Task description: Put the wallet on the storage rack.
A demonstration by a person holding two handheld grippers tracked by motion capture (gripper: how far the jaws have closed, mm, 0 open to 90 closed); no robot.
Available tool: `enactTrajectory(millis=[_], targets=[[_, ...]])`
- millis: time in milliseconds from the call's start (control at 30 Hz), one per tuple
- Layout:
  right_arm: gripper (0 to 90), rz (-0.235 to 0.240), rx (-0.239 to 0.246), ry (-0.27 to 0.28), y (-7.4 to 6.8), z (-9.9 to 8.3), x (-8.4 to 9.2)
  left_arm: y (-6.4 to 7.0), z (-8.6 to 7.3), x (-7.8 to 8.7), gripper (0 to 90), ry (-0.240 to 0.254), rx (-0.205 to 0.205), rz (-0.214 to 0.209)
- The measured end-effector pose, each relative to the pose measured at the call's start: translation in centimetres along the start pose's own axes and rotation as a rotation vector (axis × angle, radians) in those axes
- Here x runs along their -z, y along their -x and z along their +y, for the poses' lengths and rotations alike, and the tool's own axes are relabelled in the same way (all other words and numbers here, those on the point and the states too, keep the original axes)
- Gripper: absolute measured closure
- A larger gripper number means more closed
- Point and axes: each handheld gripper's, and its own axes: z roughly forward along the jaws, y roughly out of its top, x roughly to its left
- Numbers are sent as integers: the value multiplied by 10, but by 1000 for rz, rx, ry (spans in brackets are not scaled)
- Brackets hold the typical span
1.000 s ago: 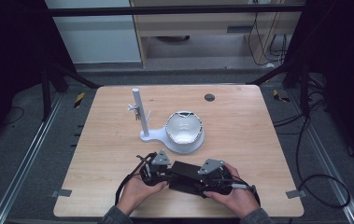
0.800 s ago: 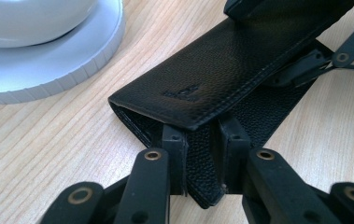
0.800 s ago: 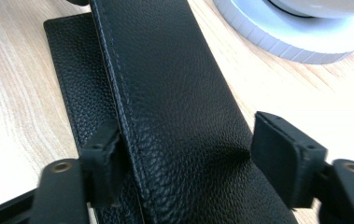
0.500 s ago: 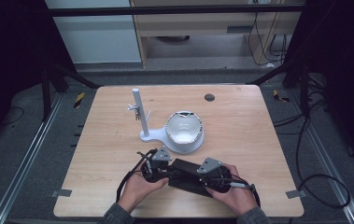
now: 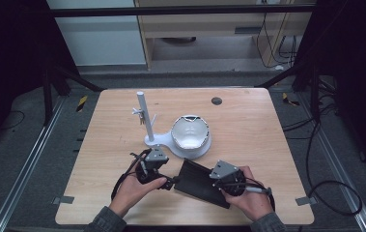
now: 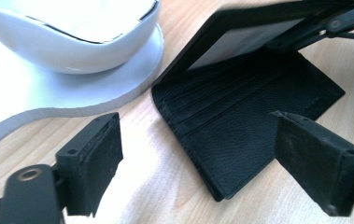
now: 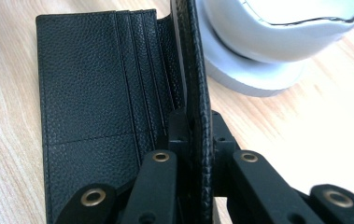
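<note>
Jaws: we log the left gripper [image 6: 198,158] with jaws just opened, nothing between them; the right gripper [image 7: 191,135] clamped on the raised flap of the black leather bifold wallet [image 5: 201,182], near the wooden bench's [image 5: 248,125] front edge, apparently just clear of the white round-based stand [image 5: 189,137].

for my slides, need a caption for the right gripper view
Right gripper clamps the raised flap of an open black wallet beside a white bowl.

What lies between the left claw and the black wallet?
Bare wood of the table: in the left gripper view, the open left claw faces the wallet without touching it.
</note>
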Motion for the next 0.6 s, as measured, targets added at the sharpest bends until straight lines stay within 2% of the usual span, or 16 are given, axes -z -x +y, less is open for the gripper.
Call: enactTrajectory(millis=[133, 300, 600], targets=[[841, 2, -24, 51, 6, -3, 8, -4, 2, -3, 145, -10, -13, -26], [841, -2, -52, 103, 13, -7, 16, -4, 6, -11, 123, -37, -35, -29], [842, -8, -86, 176, 20, -9, 26, -2, 16, -10, 114, -34, -67, -31]])
